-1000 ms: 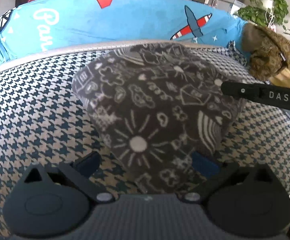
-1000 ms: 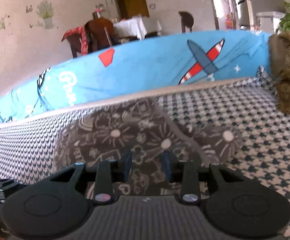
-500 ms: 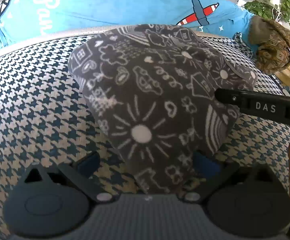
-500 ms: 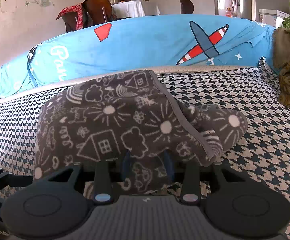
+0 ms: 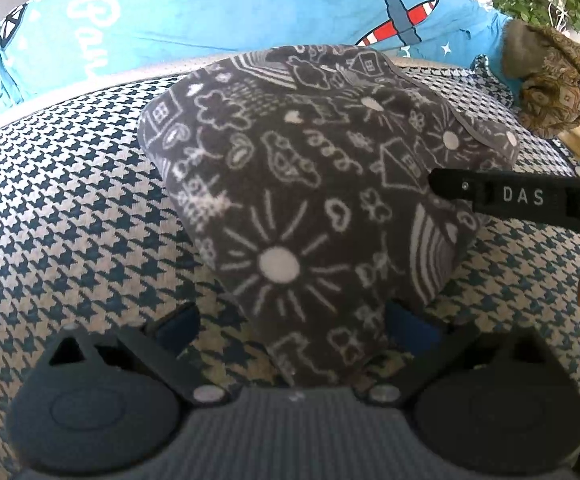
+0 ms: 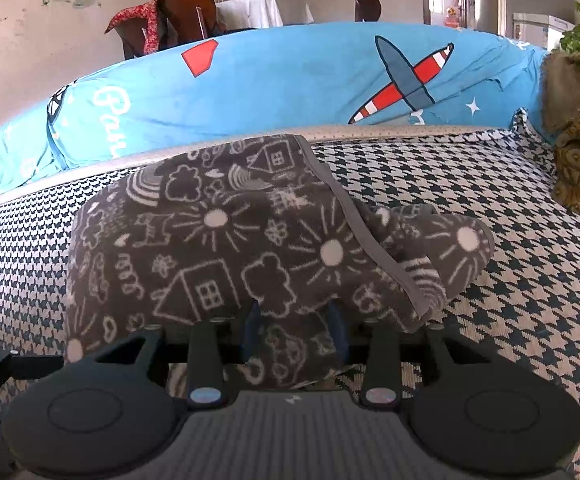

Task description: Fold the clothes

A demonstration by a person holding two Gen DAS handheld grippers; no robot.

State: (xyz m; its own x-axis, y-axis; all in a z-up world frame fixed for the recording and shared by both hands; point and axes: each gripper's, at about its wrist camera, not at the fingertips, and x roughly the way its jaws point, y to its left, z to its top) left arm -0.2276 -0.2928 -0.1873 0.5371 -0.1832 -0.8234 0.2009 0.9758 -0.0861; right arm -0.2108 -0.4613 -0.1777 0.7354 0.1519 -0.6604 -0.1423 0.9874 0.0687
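Closer now, both grippers are nearing the grey doodle-print garment (image 6: 226,248) on the houndstooth bed (image 5: 70,216); right gripper (image 6: 293,328) pinching its hem, left gripper (image 5: 293,324) spread wide, blue bolster (image 6: 290,80) lying behind

Dark grey fleece garment (image 5: 290,200) with white doodle suns and houses, folded into a bundle, lying centre on houndstooth cover (image 5: 70,220)

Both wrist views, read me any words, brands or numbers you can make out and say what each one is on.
"DAS": white capitals on the black right gripper body, seen in the left wrist view.
"Par": white script on the bright blue aeroplane-print bedding roll; the letters after it are hidden, so the word is incomplete.
Grey doodle-print fleece garment: drawings only, no text.
Back-wall stickers and fridge items: too small to read.
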